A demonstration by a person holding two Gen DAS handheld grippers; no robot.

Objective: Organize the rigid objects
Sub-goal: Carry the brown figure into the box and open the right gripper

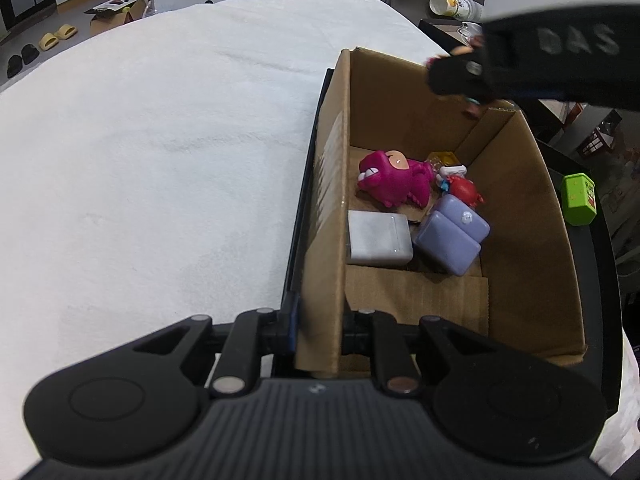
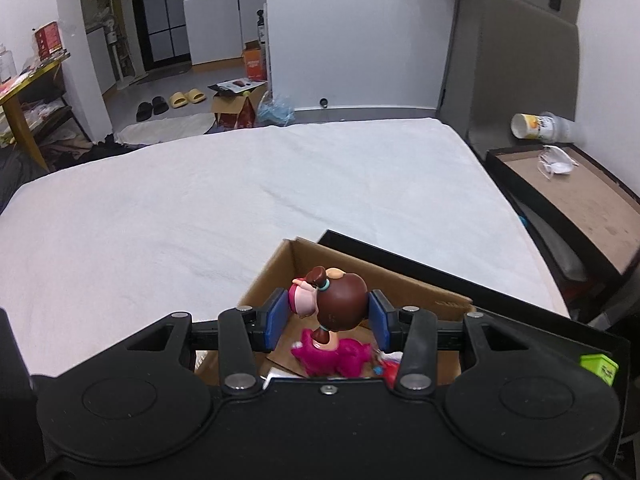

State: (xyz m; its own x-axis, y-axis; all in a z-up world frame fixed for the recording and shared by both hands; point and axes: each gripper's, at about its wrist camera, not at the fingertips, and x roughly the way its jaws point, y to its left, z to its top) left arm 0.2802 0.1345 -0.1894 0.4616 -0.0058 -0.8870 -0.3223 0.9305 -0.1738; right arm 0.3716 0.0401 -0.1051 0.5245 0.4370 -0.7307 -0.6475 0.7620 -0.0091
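White cloth [image 2: 240, 192] is covering the surface, slippers [image 2: 172, 102] lying upper left, left gripper [image 1: 318, 334] pinching the box [image 1: 324, 240] wall, right gripper [image 2: 327, 320] pinching a doll [image 2: 338, 296].

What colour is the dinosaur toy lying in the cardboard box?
Magenta pink, with white teeth. The dinosaur toy shows best in the left wrist view.

Toys [image 1: 416, 208] crowd the box's [image 1: 520, 216] far end; its near floor lies bare.

- Yellow slippers [image 2: 187, 98] and black slippers [image 2: 152, 107] on the floor
- Orange box [image 2: 254, 63] by the wall
- Toppled cup [image 2: 538, 125] beyond the side table [image 2: 568, 200]
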